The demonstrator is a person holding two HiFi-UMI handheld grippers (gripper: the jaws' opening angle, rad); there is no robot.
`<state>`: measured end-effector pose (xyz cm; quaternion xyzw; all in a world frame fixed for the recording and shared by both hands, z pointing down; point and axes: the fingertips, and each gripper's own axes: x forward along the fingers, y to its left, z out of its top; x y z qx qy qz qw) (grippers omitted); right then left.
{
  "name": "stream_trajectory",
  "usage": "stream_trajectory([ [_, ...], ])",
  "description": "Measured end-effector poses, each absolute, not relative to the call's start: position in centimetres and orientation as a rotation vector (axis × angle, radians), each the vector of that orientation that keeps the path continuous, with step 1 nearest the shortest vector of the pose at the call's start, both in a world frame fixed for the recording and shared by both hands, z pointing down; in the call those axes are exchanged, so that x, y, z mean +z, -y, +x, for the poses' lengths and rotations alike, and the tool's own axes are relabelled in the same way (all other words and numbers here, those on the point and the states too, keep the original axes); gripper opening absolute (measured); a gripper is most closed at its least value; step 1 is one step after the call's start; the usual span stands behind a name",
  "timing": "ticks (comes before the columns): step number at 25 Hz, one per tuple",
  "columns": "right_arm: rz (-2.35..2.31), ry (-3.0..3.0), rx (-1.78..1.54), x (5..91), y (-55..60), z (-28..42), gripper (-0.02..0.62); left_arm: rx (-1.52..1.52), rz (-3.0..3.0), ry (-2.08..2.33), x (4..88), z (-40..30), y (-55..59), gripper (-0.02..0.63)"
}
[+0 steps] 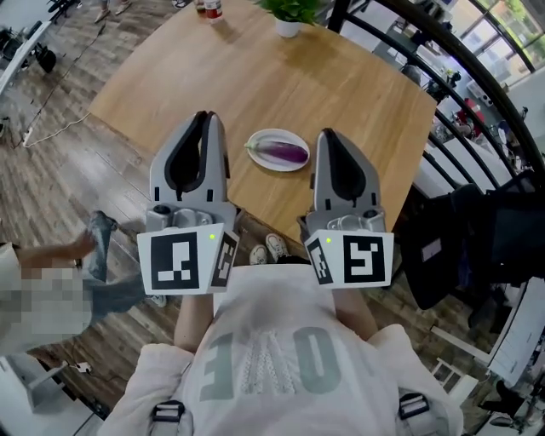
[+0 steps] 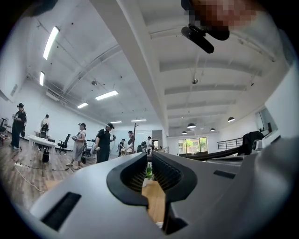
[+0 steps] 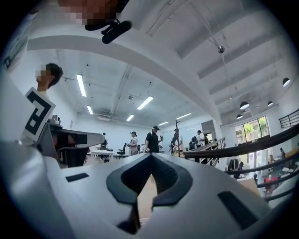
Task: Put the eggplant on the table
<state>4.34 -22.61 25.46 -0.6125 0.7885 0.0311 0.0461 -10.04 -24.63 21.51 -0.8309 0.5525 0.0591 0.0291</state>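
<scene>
A purple eggplant (image 1: 286, 153) lies on a small white plate (image 1: 263, 139) near the front edge of the wooden table (image 1: 213, 77). My left gripper (image 1: 204, 117) hovers just left of the plate, its fingers together at the tips with nothing between them. On the plate's right side my right gripper (image 1: 327, 134) is shut and empty too. Both point out level over the table. In the left gripper view the left gripper (image 2: 148, 156) shows only a sliver of tabletop behind its jaws. The right gripper (image 3: 150, 155) meets at the tips in its own view. Neither gripper view shows the eggplant.
A potted plant (image 1: 289, 24) and a bottle (image 1: 209, 8) stand at the table's far edge. A black railing (image 1: 460, 60) runs along the right, with a dark bag (image 1: 460, 247) beside it. Several people stand far off in the room (image 2: 103, 144).
</scene>
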Motion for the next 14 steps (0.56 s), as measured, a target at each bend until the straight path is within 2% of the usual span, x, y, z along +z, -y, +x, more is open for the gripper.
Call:
stream_trajectory([
  [14,-1.849,-2.412,0.034,26.01,22.55,4.40,0.018,0.179,-2.572,-1.688,21.70,-9.59,24.58,0.038],
])
